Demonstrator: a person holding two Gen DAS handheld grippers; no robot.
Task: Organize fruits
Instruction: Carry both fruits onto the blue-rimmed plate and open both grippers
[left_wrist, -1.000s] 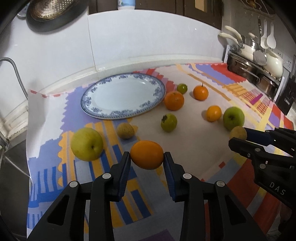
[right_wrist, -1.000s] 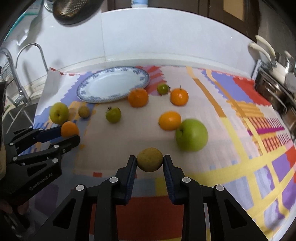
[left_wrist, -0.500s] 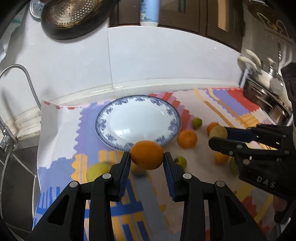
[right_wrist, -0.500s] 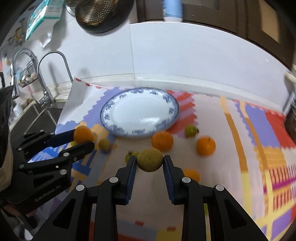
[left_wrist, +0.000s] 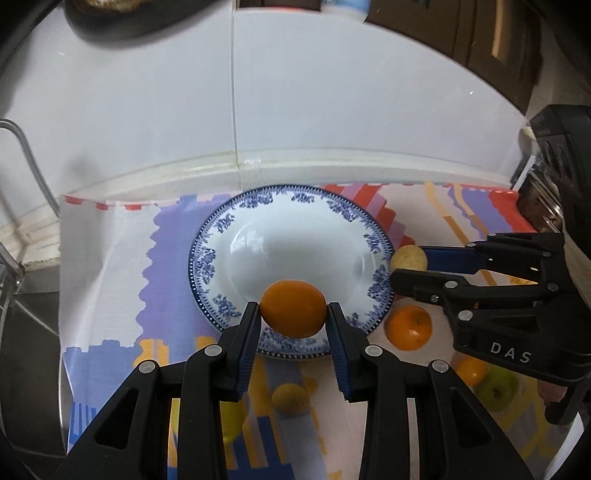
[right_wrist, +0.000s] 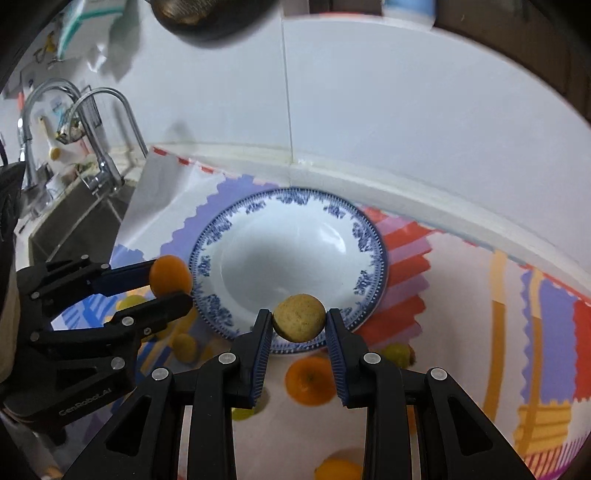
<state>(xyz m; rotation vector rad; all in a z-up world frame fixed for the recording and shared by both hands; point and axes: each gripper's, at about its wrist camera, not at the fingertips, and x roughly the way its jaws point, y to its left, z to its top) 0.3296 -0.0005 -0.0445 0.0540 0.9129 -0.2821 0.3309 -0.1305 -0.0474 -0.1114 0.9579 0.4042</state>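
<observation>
Since the earlier frames both grippers have travelled from the loose fruit on the mat to the plate (left_wrist: 373, 236), each carrying its fruit; the plate, formerly well ahead, now lies just beyond the fingertips in both views.

Left gripper (left_wrist: 293, 314): closed on an orange (left_wrist: 293, 313), pads pressing both sides. The orange hangs over the near rim of the plate, clear of the surface. Seen from the right wrist, this gripper (right_wrist: 173, 284) sits at the plate's left edge. Its body carries white lettering, partly blurred, which appears to read "GenRobot.AI".

Right gripper (right_wrist: 299, 322): closed on a tan, speckled round fruit (right_wrist: 299, 322), held over the near rim of the plate (right_wrist: 369, 236). From the left wrist, it (left_wrist: 406, 267) stands at the plate's right edge with the tan fruit (left_wrist: 408, 257) at its tips. Its body is marked "DAS" in white.

Plate: white, blue floral border, nothing in it, resting on a multicoloured patterned mat (left_wrist: 107, 258).

On the mat near the plate: a second orange (left_wrist: 408, 328), a green apple (left_wrist: 496, 389), and several yellow-green fruits, blurred.

Background: white tiled wall; a tap (right_wrist: 107, 122) at left in the right-wrist view.
</observation>
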